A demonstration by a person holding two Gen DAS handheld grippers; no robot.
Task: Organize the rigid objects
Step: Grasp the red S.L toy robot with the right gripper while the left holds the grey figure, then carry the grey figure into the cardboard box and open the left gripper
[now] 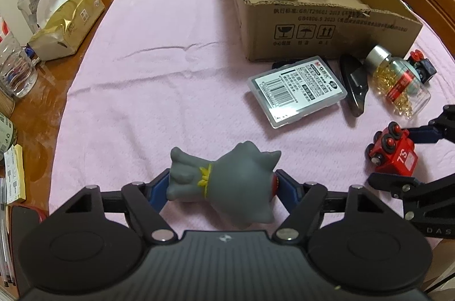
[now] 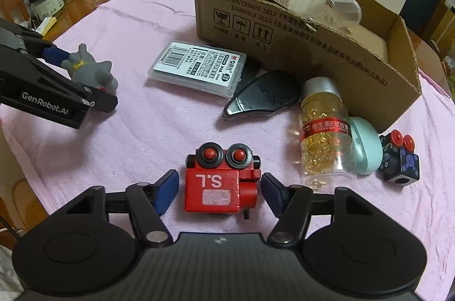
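Both grippers set around toys on the pink cloth (image 1: pixel 170 79), cardboard box (image 1: pixel 327 42) beyond.

My left gripper (image 1: pixel 221 187) pinches the grey figurine (image 1: pixel 224 181) across its body, pads touching; I judge it light, slightly yielding, so grip mid-body, not the spikes. My right gripper (image 2: pixel 219 187) brackets the red toy block (image 2: pixel 219 187), small gaps showing at both pads, not yet clamped. It looks stiff, painted, possibly slick: take the flat sides.

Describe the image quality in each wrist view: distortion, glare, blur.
Left wrist view: strong fisheye bends the cardboard box and darkens the corners; glare on the wooden table. Right wrist view: same bowing, the capsule bottle smeared soft, the red toy robot sharp.
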